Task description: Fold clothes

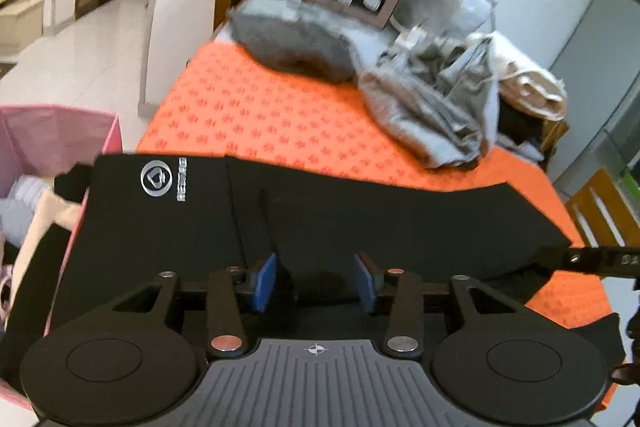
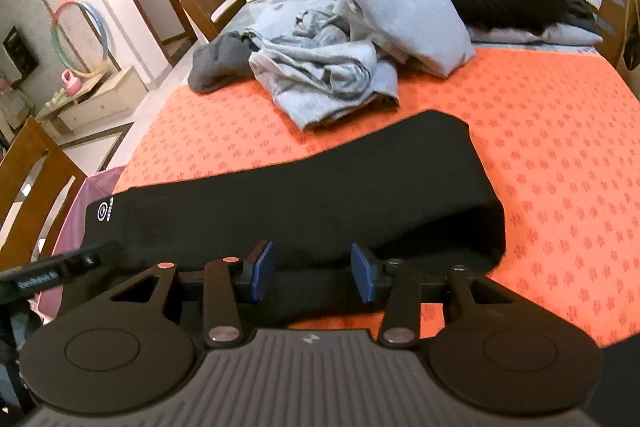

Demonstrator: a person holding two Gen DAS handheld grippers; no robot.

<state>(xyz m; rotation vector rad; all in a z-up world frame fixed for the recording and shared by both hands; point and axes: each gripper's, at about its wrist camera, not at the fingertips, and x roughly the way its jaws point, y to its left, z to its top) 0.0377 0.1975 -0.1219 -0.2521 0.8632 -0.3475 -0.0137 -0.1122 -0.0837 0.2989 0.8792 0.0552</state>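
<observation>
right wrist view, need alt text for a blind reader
A long black garment lies flat across an orange patterned tablecloth, with the open right tongs at its near edge. Crumpled grey clothes are heaped behind it.

Printed in white near one end of the black garment [image 1: 320, 223] — a round logo [image 1: 157, 179] with a short line of letters beside it, too small and blurred to read. Same mark at that garment's end in the right wrist view. Faint lettering on a black bar [image 2: 34, 281] at lower left — illegible.
</observation>
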